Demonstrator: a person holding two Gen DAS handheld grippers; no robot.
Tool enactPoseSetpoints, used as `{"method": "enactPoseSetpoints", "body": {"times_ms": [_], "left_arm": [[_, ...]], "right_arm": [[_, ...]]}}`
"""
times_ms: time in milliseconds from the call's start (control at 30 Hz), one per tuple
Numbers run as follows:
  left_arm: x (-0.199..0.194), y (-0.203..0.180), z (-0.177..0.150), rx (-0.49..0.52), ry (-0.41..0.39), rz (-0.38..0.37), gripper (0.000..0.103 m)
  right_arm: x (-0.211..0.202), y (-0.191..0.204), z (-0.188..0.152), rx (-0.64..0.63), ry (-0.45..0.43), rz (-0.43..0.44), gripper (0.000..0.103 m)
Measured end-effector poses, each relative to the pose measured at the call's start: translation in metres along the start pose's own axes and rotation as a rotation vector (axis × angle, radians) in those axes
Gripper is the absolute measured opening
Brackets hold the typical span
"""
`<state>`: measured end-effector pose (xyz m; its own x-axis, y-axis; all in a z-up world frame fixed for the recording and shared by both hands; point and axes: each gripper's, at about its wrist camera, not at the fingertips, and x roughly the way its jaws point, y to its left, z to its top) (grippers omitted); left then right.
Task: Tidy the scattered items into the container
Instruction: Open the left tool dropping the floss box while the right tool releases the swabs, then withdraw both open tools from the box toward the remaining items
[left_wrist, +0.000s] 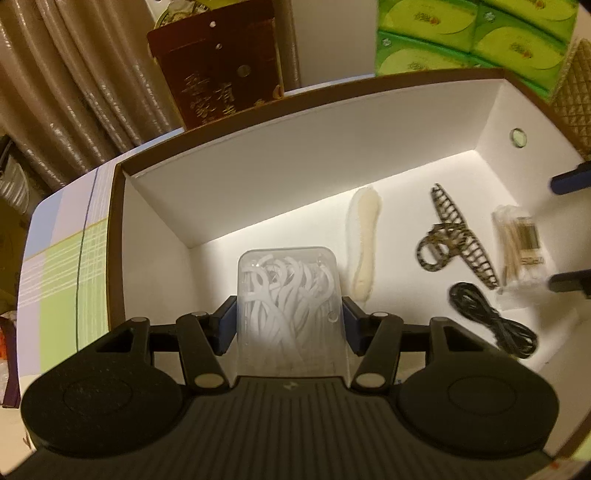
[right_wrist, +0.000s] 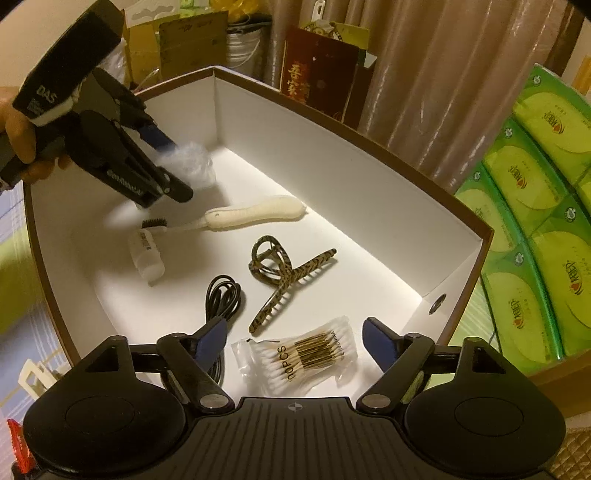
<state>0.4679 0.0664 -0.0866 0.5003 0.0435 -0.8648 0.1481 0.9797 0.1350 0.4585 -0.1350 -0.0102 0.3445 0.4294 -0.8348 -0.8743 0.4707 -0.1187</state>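
Observation:
A white box with a brown rim (left_wrist: 258, 162) (right_wrist: 332, 173) holds the items. My left gripper (left_wrist: 288, 325) is shut on a clear box of white floss picks (left_wrist: 288, 291) and holds it over the box's left part; it also shows in the right wrist view (right_wrist: 173, 173) with the floss box (right_wrist: 194, 162). My right gripper (right_wrist: 295, 339) is open over a bag of cotton swabs (right_wrist: 299, 354) that lies on the box floor; its fingertips (left_wrist: 569, 284) show at the right edge of the left wrist view, by the bag (left_wrist: 521, 243).
In the box lie a cream-handled brush (right_wrist: 251, 214) (left_wrist: 364, 236), a patterned hair claw (right_wrist: 284, 273) (left_wrist: 454, 240), a coiled black cable (right_wrist: 221, 295) (left_wrist: 491, 317) and a small white bottle (right_wrist: 147, 254). Green tissue packs (right_wrist: 535, 221) stand to the right, a dark red box (left_wrist: 218, 62) behind.

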Motion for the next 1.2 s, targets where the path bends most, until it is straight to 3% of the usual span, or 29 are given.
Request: {"method": "enactPoseSetpoints", "body": {"times_ms": [300,367,700,1200], "left_arm": [[-0.013,-0.009,-0.001,0.036,-0.045,0.014,0.069],[-0.02,-0.009,-0.001,0.034,-0.056,0.026,0.079],[-0.045,-0.001,-0.007,-0.02,-0.047,0.027,0.085],[-0.091,-0.006,-0.025,-0.059,-0.04,-0.032,0.091]], "right_arm": [[-0.008,-0.002,-0.001,0.033,-0.03,0.005,0.086],[-0.01,-0.001,0.0,0.04,-0.032,0.007,0.087],[-0.02,0.008,-0.001,0.046,-0.025,0.001,0.092],[-0.054,0.018,-0.007,0.112,-0.052,0.0,0.094]]}}
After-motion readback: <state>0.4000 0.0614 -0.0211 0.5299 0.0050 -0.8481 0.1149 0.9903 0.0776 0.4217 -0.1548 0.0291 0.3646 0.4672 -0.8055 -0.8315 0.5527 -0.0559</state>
